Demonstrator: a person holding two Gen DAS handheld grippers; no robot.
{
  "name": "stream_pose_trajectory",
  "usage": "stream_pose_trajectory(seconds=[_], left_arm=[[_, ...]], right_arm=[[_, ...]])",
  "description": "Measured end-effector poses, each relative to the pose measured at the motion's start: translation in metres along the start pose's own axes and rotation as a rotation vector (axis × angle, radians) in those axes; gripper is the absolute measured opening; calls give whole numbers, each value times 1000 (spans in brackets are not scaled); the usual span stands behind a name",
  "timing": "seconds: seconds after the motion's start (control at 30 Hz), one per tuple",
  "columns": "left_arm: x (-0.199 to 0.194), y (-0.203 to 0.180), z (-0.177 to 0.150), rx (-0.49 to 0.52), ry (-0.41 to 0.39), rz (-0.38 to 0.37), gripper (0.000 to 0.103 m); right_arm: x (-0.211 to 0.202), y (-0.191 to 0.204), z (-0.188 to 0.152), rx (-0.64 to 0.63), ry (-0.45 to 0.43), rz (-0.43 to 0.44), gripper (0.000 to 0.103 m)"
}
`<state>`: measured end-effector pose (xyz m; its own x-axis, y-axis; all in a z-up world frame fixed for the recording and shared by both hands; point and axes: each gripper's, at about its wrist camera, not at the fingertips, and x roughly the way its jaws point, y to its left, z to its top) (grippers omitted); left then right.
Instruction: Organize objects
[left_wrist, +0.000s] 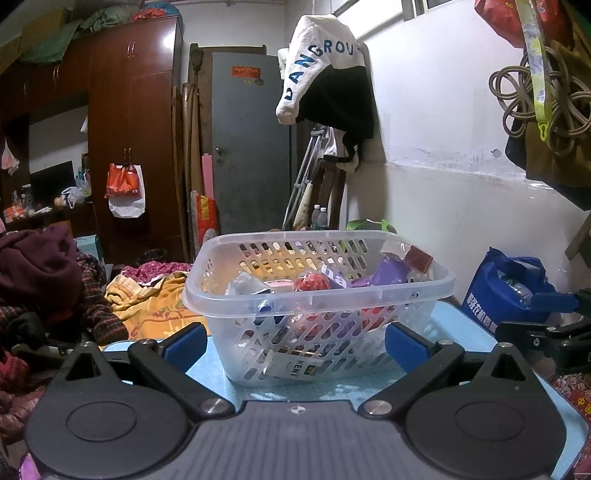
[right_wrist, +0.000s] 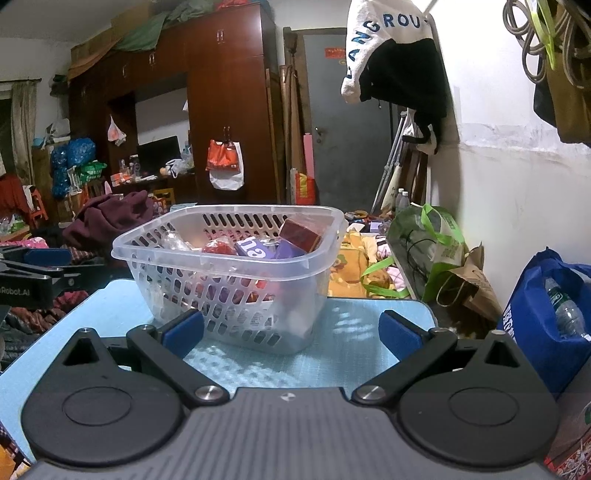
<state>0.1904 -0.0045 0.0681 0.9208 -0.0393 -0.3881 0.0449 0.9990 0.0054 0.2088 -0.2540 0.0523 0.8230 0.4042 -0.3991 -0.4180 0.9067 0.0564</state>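
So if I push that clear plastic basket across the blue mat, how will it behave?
The basket looks thin and perforated, so its walls probably flex. Its flat base on the mat should slide, not roll. The loose items inside may shift.

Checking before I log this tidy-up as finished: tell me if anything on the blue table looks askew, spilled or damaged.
Nothing stands out. The clear perforated plastic basket sits upright on the light blue table mat, with the red, purple and brown packets piled loosely inside. Nothing has spilled onto the mat. Both the left claw and right claw are open and empty.
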Motion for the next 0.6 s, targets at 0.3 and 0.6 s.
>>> stream_pose_trajectory(seconds=[0.3,0.6], left_arm=[[0,-4,0,1,3,-5,103],[1,-5,0,-2,4,-7,103]], right_arm=[[0,-1,0,4,3,2,103],[0,-1,-1,4,5,6,103]])
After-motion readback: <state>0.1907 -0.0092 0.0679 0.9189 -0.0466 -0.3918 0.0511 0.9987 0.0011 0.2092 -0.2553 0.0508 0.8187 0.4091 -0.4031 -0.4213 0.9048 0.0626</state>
